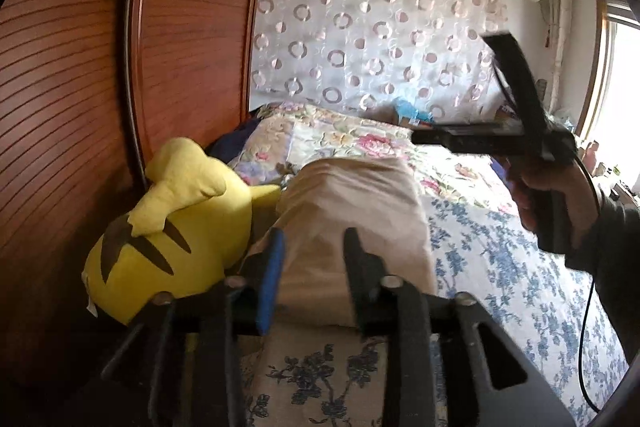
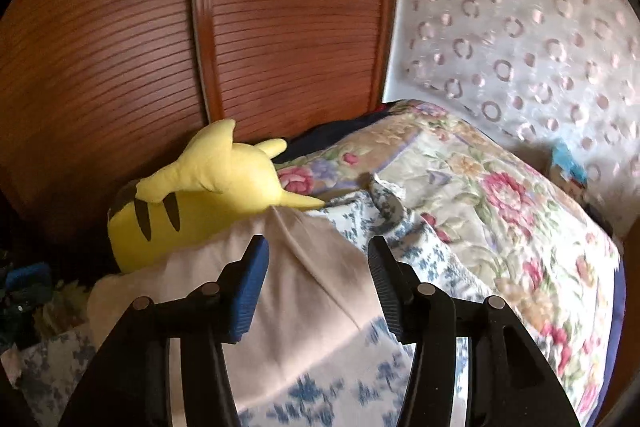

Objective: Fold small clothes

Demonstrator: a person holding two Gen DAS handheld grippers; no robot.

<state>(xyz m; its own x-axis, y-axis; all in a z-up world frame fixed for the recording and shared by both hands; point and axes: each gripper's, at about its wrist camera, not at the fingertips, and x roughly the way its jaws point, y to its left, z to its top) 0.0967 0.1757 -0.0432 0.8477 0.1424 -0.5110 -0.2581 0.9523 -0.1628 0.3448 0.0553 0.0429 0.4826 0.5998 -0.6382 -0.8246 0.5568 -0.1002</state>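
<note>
A folded beige garment (image 1: 356,215) lies on the blue-flowered bedsheet (image 1: 500,267), next to a yellow plush toy. My left gripper (image 1: 314,239) is open, its jaws standing over the near part of the garment, not closed on it. In the right wrist view the same beige garment (image 2: 312,283) lies below and between the open jaws of my right gripper (image 2: 318,247). The right gripper (image 1: 452,87) also shows in the left wrist view, held up in a hand above the bed, open and empty.
The yellow plush toy (image 1: 168,231) leans against a brown slatted wardrobe door (image 1: 80,75) at the left. A flowered quilt (image 2: 500,203) is heaped at the bed's far end. A patterned curtain (image 1: 380,27) hangs behind. A window (image 1: 616,83) is at the right.
</note>
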